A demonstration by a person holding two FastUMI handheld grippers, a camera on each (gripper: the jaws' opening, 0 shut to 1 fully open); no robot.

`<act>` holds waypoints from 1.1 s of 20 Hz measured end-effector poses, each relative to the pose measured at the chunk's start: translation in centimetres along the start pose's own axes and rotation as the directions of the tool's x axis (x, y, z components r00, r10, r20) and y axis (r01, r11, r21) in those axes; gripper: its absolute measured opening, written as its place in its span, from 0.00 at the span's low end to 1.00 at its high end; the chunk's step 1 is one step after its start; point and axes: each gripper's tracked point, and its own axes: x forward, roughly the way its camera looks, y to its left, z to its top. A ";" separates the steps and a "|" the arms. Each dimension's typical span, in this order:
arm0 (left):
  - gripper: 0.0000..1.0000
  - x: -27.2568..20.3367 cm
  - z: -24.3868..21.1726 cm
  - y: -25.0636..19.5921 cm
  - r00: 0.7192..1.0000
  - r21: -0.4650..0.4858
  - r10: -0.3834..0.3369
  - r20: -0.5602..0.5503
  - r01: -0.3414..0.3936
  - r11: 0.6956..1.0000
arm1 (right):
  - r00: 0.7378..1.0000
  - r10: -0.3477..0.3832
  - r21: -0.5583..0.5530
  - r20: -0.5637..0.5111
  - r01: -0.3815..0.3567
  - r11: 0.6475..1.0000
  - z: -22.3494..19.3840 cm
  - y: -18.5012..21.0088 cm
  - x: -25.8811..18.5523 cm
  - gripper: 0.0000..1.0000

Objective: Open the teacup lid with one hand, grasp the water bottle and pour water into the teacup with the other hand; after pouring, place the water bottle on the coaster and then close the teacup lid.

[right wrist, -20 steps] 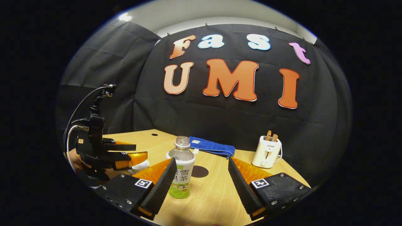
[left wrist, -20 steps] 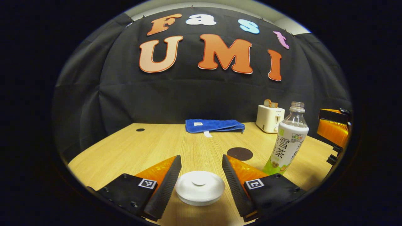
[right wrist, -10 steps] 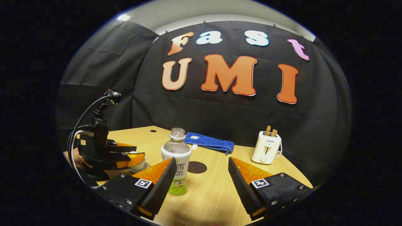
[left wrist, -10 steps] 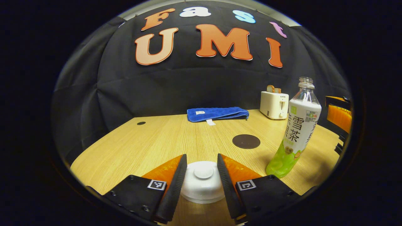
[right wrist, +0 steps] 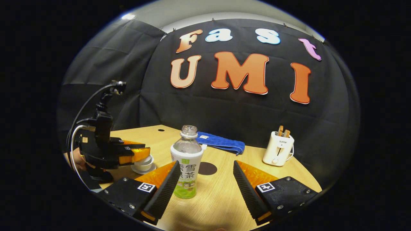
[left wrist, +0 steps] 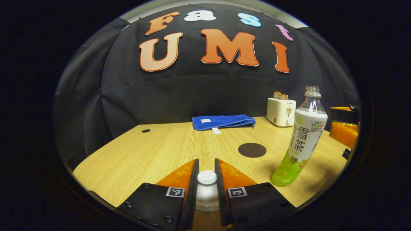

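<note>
Our left gripper [left wrist: 206,186] has just clamped onto the lid's knob [left wrist: 206,177], so we can lift, while our right gripper [right wrist: 205,186] waits wide apart beside the water bottle [right wrist: 187,166]

I see both views evenly lit from overhead, with a bright ceiling patch [right wrist: 127,16] at the upper left of the right gripper view. The wooden table [left wrist: 167,144] reads warm and clear. The bottle [left wrist: 300,138] throws a soft shadow to its right. Focus is sharp centrally; straight lines bow strongly toward the edges, where brightness falls off.
</note>
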 end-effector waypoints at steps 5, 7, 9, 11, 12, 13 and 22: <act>0.34 -1.0 2.1 2.5 0.997 -0.028 0.055 0.058 -0.054 0.998 | 0.996 0.055 0.023 -0.064 -0.054 0.998 -2.2 2.2 1.9 0.99; 0.34 -1.5 2.4 3.3 0.995 -0.041 0.075 0.063 -0.072 0.997 | 0.994 0.067 0.037 -0.089 -0.064 0.997 -3.3 2.7 2.8 0.98; 0.34 -1.9 2.2 4.4 0.994 -0.041 0.093 0.062 -0.091 0.995 | 0.990 0.079 0.058 -0.115 -0.072 0.996 -4.5 3.2 3.5 0.97; 0.34 -2.5 1.9 5.3 0.992 -0.029 0.112 0.058 -0.110 0.993 | 0.986 0.084 0.081 -0.143 -0.073 0.994 -5.6 3.6 4.5 0.95; 0.34 -2.6 1.7 5.5 0.992 -0.029 0.117 0.055 -0.115 0.993 | 0.982 0.087 0.096 -0.165 -0.071 0.993 -6.3 3.7 4.6 0.94; 0.34 -2.7 1.6 5.7 0.991 -0.033 0.117 0.057 -0.115 0.993 | 0.982 0.090 0.115 -0.169 -0.071 0.991 -6.4 3.8 4.7 0.93; 0.34 -3.8 0.7 8.2 0.987 -0.063 0.153 0.049 -0.150 0.987 | 0.983 0.073 0.086 -0.167 -0.059 0.995 -4.2 3.9 5.4 0.60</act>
